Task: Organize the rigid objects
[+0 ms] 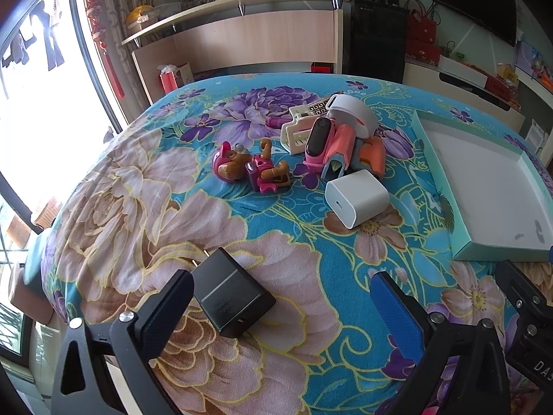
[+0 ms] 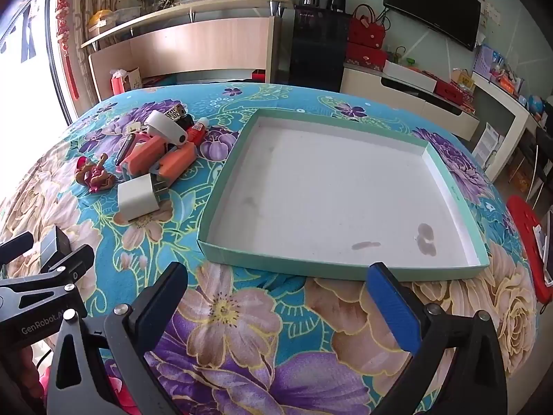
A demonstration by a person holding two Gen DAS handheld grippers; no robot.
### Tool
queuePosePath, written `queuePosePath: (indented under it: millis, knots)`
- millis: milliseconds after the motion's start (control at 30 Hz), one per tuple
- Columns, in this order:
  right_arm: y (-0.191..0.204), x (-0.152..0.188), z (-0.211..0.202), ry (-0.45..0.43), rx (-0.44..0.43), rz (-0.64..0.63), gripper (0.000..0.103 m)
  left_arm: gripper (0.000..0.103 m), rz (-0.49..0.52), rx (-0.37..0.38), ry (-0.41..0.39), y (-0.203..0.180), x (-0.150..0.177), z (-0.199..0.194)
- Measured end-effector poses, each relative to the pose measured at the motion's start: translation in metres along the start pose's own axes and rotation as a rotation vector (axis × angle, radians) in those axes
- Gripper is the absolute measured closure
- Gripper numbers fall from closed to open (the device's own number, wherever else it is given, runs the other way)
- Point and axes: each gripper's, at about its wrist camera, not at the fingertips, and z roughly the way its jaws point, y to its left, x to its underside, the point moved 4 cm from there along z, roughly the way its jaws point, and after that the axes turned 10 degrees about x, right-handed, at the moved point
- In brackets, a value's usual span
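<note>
Rigid objects, assorted, lie in a loose cluster on the counter, which is draped in a blue floral cloth.

Tray: shallow, mint-green walls, white floor with a few grey stains, nothing in it. It sits to the right of the cluster and apart from it.

Toy blaster: pink, orange and blue plastic, at the cluster's centre, with a black oval device lying on top of it.

White curved band: behind the blaster, leaning on it. A cream slotted holder lies just left of it.

White charger cube: just in front of the blaster, port face turned toward the left wrist camera.

Black charger: flat on the cloth, prongs pointing away, well apart from the cluster and touching the inner face of the left tool's left finger.

Pink and brown toy figure: on its side, left of the blaster and separate from it.

Red tube: small, at the cluster's right edge.

Left tool: held low over the cloth and level, aimed at the cluster, fingers spread wide, gripping nothing.

Right tool: low and level, facing the tray's near wall, fingers spread wide, gripping nothing.
</note>
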Motion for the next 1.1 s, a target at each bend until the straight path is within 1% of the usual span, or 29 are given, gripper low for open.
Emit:
queuePosePath:
  millis: [1100]
  knots:
    - [-0.0016,-0.0009,-0.001,0.003,0.007,-0.001,0.0,0.0,0.015,-0.012,0.007,-0.0026,0.0001,0.0012]
